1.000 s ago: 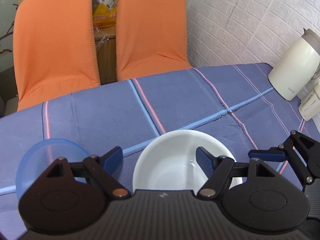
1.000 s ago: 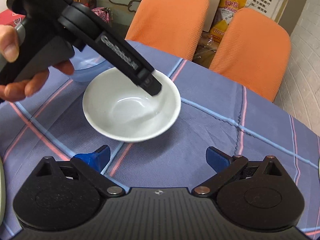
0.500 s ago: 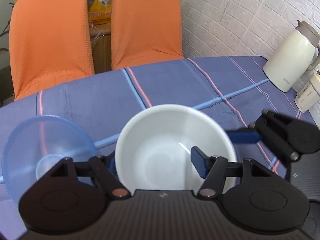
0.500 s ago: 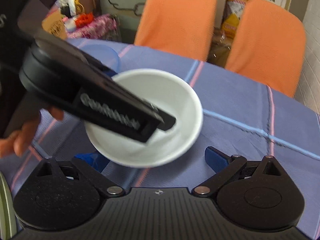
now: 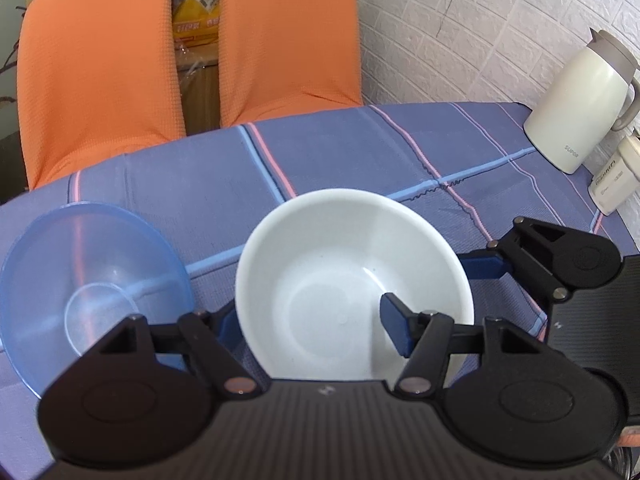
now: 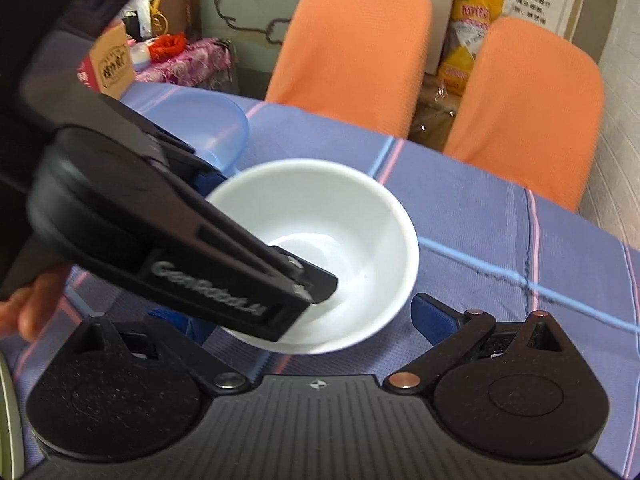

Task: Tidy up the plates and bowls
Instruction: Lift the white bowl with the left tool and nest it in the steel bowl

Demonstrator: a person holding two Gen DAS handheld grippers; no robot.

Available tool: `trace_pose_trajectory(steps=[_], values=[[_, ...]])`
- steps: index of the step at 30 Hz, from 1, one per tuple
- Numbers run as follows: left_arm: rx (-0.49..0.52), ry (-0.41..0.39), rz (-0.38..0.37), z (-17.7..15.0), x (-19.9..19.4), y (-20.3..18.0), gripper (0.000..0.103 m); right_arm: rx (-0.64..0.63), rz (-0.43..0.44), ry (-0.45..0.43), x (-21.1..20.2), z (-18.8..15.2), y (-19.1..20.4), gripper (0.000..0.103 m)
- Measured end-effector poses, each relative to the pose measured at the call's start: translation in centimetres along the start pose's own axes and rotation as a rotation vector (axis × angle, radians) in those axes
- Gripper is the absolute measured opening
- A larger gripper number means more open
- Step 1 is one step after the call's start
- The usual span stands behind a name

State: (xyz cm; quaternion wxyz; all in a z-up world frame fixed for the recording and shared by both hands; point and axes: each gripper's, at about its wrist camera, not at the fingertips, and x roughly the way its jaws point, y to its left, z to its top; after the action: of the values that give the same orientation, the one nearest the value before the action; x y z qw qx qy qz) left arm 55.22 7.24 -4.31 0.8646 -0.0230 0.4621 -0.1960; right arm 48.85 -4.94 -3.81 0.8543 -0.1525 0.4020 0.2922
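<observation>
white bowl (image 5: 352,280) in our left gripper (image 5: 316,326), one finger inside, other outside near wall, closed on rim; bowl looks lifted off cloth (image 5: 360,152), tilted. blue bowl (image 5: 88,276) just left of it on cloth, apart. our right gripper (image 6: 304,320) wide open, holding nothing, hovering near white bowl's right side. we judge early stage: no stack yet; nesting bowls remains. no plate clearly in view.

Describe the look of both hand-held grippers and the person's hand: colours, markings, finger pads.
Both hand-held grippers, left and right, are matte black with ribbed bodies, round pivot housings, metal rivets and blue pads. The left carries raised "GenRobot.AI" lettering. A bare hand shows at the edge.
</observation>
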Motion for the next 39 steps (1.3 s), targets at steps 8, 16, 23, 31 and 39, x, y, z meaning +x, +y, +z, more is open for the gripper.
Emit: trace_pose_trajectory(steps=[8,16,23,31,39], values=[[-0.004,-0.002,-0.006,-0.2,-0.2,-0.3,0.037,0.023,0.031,-0.045,-0.3,-0.7,-0.3,0.086],[-0.014,-0.004,-0.019,-0.8,-2.2,-1.6,0.037,-0.015,0.041,-0.077,-2.0,-0.7,0.8,0.087],[0.012,0.0,-0.016,-3.2,-6.5,-6.5,0.037,0.007,0.034,-0.074,-5.4,-1.7,1.2,0.087],[0.046,0.03,-0.041,-8.9,-10.5,-14.0,0.036,0.054,0.039,-0.031,-12.4,-6.9,2.6,0.088],[0.09,0.073,-0.037,-14.6,-10.5,-18.0,0.037,0.084,0.02,0.01,-16.0,-13.2,4.4,0.089]])
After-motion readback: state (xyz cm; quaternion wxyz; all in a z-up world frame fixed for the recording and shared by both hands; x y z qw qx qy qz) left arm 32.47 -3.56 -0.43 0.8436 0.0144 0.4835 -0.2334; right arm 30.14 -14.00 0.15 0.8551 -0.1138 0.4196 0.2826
